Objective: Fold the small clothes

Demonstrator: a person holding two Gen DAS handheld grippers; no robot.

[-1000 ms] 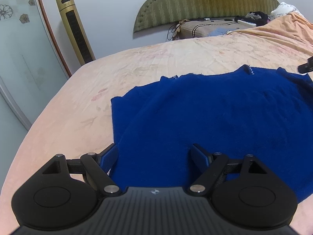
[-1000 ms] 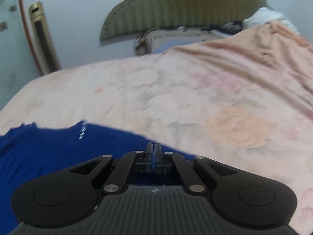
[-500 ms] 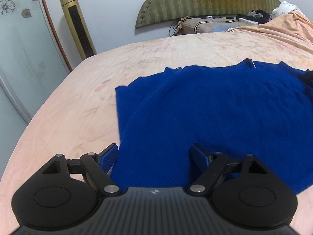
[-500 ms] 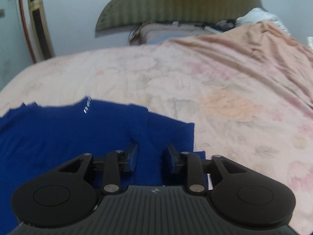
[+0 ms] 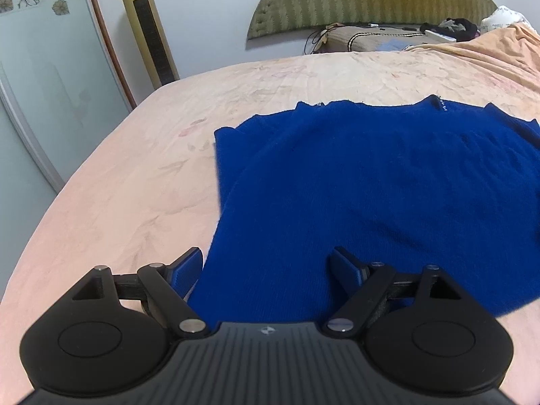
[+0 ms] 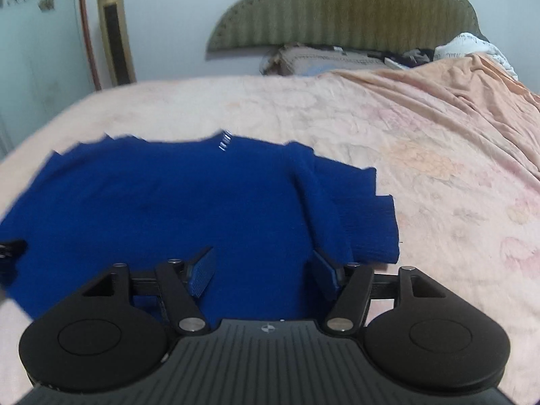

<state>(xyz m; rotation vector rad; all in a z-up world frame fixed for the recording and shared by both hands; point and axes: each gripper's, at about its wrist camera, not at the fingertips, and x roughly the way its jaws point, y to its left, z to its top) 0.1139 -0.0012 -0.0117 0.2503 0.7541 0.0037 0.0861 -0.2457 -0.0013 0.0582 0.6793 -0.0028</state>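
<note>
With one sleeve laid across the blue sweater (image 6: 168, 209), the right gripper (image 6: 263, 271) is opening empty — the left gripper (image 5: 266, 270), spread wide and empty, is needed at the bed's (image 5: 135, 175) left side.

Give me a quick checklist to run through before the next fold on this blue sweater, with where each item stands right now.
1. Blue sweater lies spread on the bed: ok.
2. Right sleeve already folded in over the body: ok.
3. Left side still needs folding; its edge lies flat and reachable: ok.
4. Left gripper open, nothing pinched between its pads: ok.
5. Right gripper clear of the cloth: jaws opening, nothing between them: ok.
6. Near hem flat: hidden behind the grippers, cannot tell.
</note>
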